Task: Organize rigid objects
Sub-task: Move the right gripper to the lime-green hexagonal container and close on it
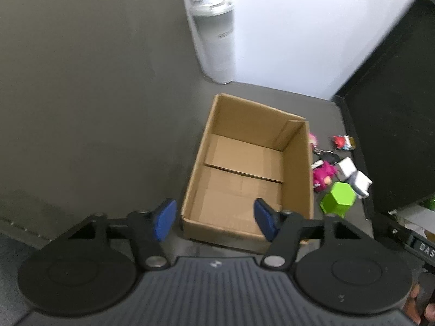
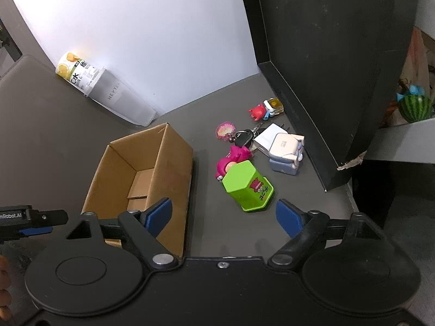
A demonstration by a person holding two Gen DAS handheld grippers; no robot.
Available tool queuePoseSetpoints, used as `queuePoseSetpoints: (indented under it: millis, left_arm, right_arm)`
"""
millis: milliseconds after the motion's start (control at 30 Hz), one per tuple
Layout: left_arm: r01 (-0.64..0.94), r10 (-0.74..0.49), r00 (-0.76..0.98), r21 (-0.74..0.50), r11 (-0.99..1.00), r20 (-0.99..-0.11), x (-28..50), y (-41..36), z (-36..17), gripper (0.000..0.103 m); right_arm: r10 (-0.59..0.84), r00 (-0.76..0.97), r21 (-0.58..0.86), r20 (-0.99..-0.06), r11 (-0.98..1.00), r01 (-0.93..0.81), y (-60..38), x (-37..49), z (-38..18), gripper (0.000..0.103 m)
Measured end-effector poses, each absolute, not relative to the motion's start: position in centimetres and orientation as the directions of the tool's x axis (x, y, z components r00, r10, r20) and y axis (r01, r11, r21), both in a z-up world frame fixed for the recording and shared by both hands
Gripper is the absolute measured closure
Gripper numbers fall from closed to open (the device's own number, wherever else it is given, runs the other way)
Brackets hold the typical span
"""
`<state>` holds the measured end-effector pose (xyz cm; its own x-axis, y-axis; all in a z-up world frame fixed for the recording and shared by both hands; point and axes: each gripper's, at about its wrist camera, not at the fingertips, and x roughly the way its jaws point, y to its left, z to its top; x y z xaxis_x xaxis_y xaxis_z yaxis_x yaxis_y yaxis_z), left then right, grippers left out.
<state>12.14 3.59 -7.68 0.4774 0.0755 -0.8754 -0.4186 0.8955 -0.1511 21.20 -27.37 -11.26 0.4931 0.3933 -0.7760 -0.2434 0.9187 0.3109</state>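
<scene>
An empty open cardboard box [image 1: 299, 168] [image 2: 174, 174] sits on the dark grey table. To its right lie small objects: a green hexagonal box [image 1: 338, 199] [image 2: 247, 187], a pink figure [image 1: 322, 176] [image 2: 231, 160], a white and blue toy [image 1: 359, 183] [image 2: 285, 152], keys [image 1: 329, 156] [image 2: 243, 138] and a red figure [image 1: 338, 141] [image 2: 257, 111]. My left gripper [image 1: 214, 221] is open over the box's near wall, holding nothing. My right gripper [image 2: 224, 218] is open just short of the green box, with bare table between its blue pads.
A clear bottle with a lemon label [image 1: 214, 40] [image 2: 108, 92] stands against the white wall behind the box. A tall black panel [image 1: 394, 108] [image 2: 326, 68] bounds the table on the right. A watermelon toy [image 2: 414, 107] sits beyond it. The left gripper's side [image 2: 27, 220] shows in the right wrist view.
</scene>
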Motion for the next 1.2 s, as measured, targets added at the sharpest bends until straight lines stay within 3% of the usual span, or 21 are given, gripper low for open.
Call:
queuePoseSetpoints:
  millis: [100, 333, 467, 667, 867, 1200]
  left_arm:
    - [-0.46, 0.079, 0.449, -0.154, 0.874, -0.89, 12.8, 4.4, -8.8, 0.059]
    - [-0.503, 0.113, 0.406, -0.118, 0.856, -0.907, 13.9, 5.2, -10.6, 0.066]
    - [-0.512, 0.116, 0.376, -0.102, 0.853, -0.92, 14.6, 5.5, -11.9, 0.08]
    - [-0.512, 0.123, 0.351, -0.081, 0.855, -0.928, 15.3, 5.6, -13.0, 0.081]
    - [-0.518, 0.107, 0.326, -0.083, 0.852, -0.939, 16.1, 6.0, -14.2, 0.09]
    - [-0.506, 0.112, 0.327, -0.074, 0.859, -0.938, 16.1, 5.3, -14.5, 0.091]
  right_arm:
    - [0.388, 0.488, 0.305, -0.782, 0.921, -0.242, -27.1, 22.0, -11.8, 0.02]
    - [0.356, 0.487, 0.255, -0.797, 0.931, -0.263, -26.1, 23.5, -13.2, 0.02]
    - [0.333, 0.483, 0.215, -0.81, 0.934, -0.285, -25.3, 24.2, -14.5, 0.023]
    - [0.276, 0.479, 0.115, -0.833, 0.934, -0.339, -24.0, 25.1, -16.2, 0.024]
    - [0.236, 0.495, 0.024, -0.836, 0.918, -0.396, -22.6, 26.2, -17.3, 0.024]
    - [0.22, 0.515, -0.033, -0.828, 0.899, -0.437, -21.9, 27.4, -18.3, 0.024]
